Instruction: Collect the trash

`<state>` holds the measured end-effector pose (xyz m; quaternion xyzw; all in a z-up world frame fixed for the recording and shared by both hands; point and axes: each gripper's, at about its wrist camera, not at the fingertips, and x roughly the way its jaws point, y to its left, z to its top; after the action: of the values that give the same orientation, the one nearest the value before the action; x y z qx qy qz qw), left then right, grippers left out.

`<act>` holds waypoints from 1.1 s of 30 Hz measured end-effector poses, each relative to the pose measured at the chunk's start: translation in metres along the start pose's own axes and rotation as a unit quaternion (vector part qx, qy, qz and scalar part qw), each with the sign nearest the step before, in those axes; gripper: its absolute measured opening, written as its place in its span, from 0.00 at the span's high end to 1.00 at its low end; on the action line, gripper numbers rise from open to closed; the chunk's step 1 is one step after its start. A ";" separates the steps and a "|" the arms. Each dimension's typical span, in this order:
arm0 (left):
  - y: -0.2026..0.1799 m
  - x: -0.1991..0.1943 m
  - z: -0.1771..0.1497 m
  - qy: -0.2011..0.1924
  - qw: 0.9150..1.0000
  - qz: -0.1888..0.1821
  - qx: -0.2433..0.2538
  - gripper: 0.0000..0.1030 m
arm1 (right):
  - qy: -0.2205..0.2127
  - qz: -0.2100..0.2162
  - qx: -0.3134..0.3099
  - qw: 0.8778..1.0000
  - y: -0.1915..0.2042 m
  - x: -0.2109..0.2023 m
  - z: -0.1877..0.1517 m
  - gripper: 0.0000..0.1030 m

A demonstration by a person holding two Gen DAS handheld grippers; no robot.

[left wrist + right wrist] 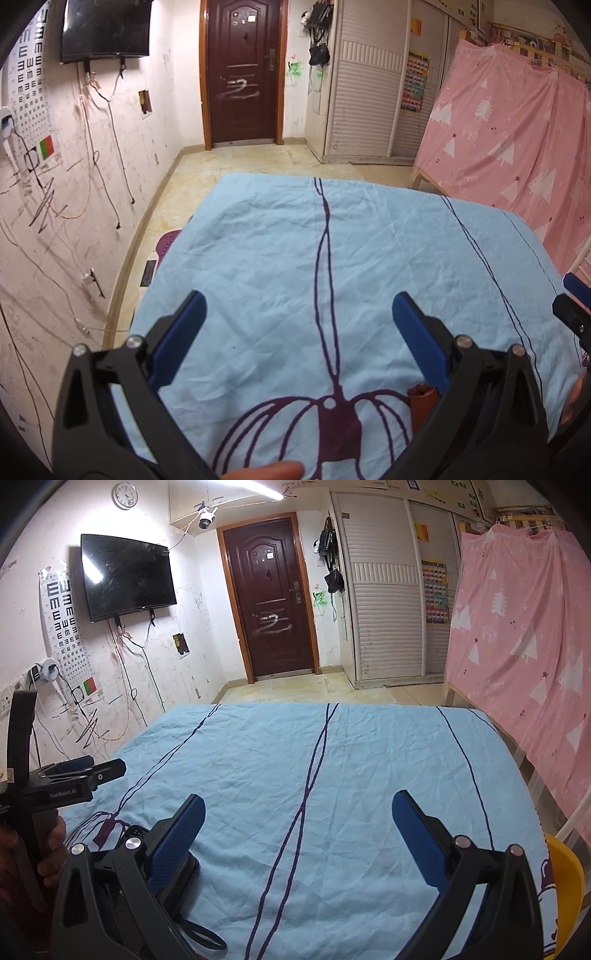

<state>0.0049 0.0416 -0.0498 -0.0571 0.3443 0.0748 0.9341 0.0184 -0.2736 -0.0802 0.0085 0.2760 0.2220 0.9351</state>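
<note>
My left gripper is open and empty above a table covered in a light blue cloth with purple line drawings. A small brown-orange object lies on the cloth just behind the right finger; I cannot tell what it is. My right gripper is open and empty above the same cloth. The left gripper also shows at the left edge of the right wrist view, held by a hand. A black object with a looped strap lies under the right gripper's left finger.
A dark wooden door, a wall TV and louvred wardrobes stand beyond the table. A pink curtain hangs on the right. A yellow chair sits at the table's right corner. Cables hang on the left wall.
</note>
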 end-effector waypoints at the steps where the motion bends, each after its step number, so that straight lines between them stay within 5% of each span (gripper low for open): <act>1: 0.000 0.000 0.000 0.000 1.000 0.000 0.001 0.06 | -0.001 -0.001 0.000 1.000 0.000 0.000 0.000 0.09; 33: 0.000 0.002 -0.002 0.001 1.000 0.001 -0.001 0.06 | 0.004 -0.003 0.000 1.000 0.001 0.002 -0.002 0.09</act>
<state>0.0051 0.0413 -0.0522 -0.0577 0.3455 0.0756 0.9336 0.0185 -0.2725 -0.0827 0.0073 0.2795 0.2194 0.9347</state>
